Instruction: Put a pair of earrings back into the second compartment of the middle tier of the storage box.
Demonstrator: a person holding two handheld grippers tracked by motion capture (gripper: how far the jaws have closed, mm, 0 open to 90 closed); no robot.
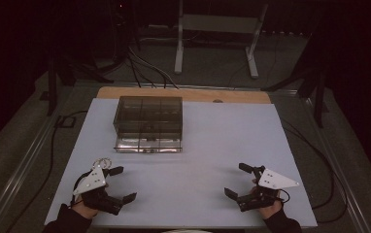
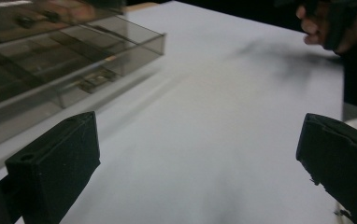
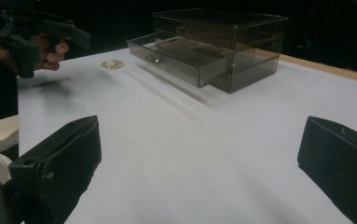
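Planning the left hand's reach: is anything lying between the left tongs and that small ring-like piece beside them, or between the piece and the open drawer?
Nothing visible. The left tongs sit by the small ring-like piece; bare table runs to the open drawer.

One smoked-clear drawer box [image 1: 148, 116] on the counter [image 1: 212, 145], its bottom drawer [image 1: 147, 144] pulled out; one small pale ring-shaped item [image 3: 112, 64] on the counter near the left gripper [image 1: 124, 183]; two hand-held grippers, left and right [image 1: 237, 179], each with two black fingers [image 2: 55, 163] spread apart.
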